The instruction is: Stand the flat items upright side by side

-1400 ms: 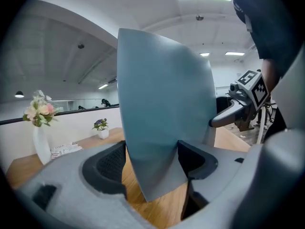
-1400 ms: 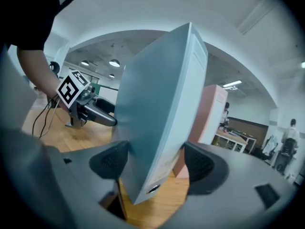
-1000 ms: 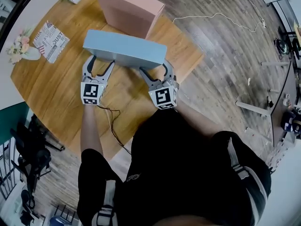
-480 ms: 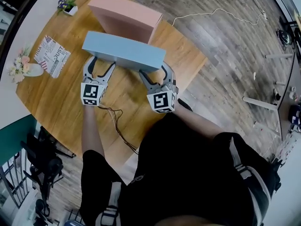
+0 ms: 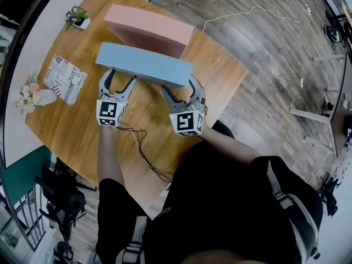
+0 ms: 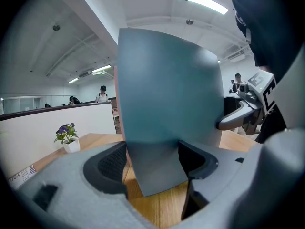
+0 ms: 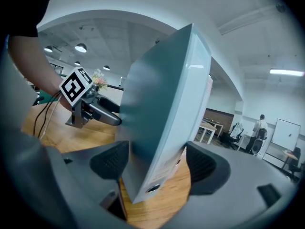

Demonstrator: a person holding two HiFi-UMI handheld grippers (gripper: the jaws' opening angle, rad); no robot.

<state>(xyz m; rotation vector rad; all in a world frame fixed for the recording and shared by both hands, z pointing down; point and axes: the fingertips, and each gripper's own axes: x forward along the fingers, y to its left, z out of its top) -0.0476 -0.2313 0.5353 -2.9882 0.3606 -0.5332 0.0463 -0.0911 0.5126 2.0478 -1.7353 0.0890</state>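
A blue flat binder point(image 5: 146, 65) stands upright on its long edge on the round wooden table point(image 5: 66, 120). Just behind it, a pink flat box point(image 5: 151, 29) also stands upright, parallel to it. My left gripper point(image 5: 118, 77) straddles the binder's left end. In the left gripper view both pads rest against the binder's point(image 6: 167, 94) sides. My right gripper point(image 5: 180, 89) straddles the right end. Its jaws are opening, and in the right gripper view the binder point(image 7: 162, 113) sits between the pads with a slim gap beside the right pad point(image 7: 205, 168).
A small potted plant point(image 5: 77, 16), a printed booklet point(image 5: 66, 78) and a flower bunch point(image 5: 30, 95) sit along the table's left side. A thin dark cable point(image 5: 140, 144) runs over the near tabletop. The table edge point(image 5: 234, 92) drops to the wood floor right of my right gripper.
The head view has shifted a little. The blue binder stays upright with both grippers at its ends, and it now sits slightly closer to the pink box.
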